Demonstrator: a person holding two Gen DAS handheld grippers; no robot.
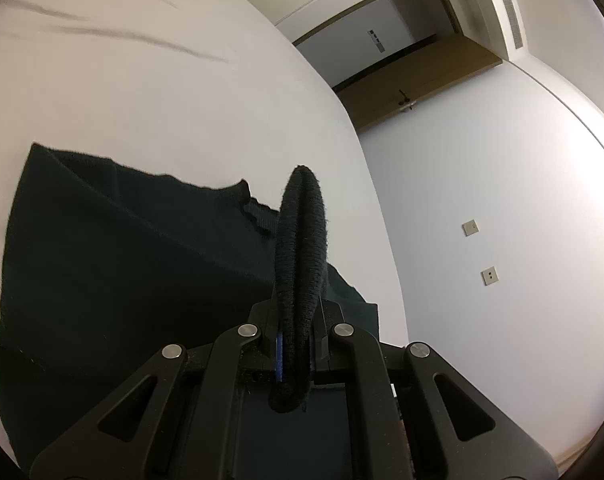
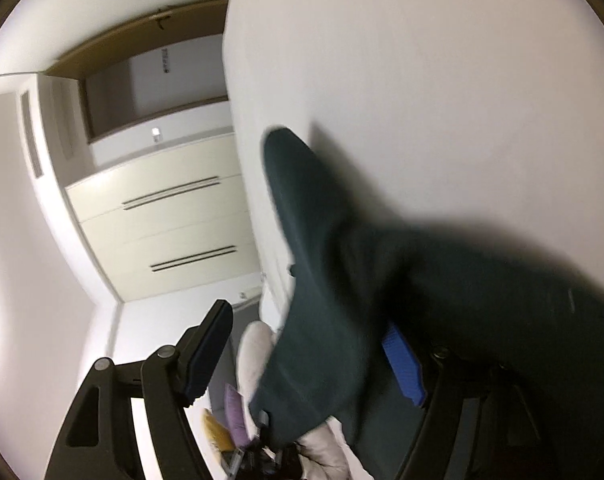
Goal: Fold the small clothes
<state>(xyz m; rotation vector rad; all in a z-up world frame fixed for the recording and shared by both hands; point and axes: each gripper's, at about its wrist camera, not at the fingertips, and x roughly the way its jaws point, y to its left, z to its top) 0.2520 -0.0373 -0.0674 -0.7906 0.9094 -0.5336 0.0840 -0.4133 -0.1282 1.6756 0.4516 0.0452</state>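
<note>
A dark green garment (image 1: 122, 260) lies spread on the white bed (image 1: 142, 80). My left gripper (image 1: 298, 310) is shut on a rolled edge (image 1: 302, 232) of it, and that edge stands up out of the jaws. In the right wrist view the same garment (image 2: 342, 260) is blurred and hangs between the wide jaws of my right gripper (image 2: 306, 344). The cloth lies loose against the blue pad (image 2: 402, 360), while the other finger (image 2: 210, 344) is well clear of it. The view is rolled sideways.
Cream cupboard doors (image 2: 162, 220) and a brown door (image 1: 414, 88) stand past the bed's edge. A pile of other clothes (image 2: 238, 400), white, purple and yellow, lies low between the right fingers. Wall sockets (image 1: 470, 228) are on the pale wall.
</note>
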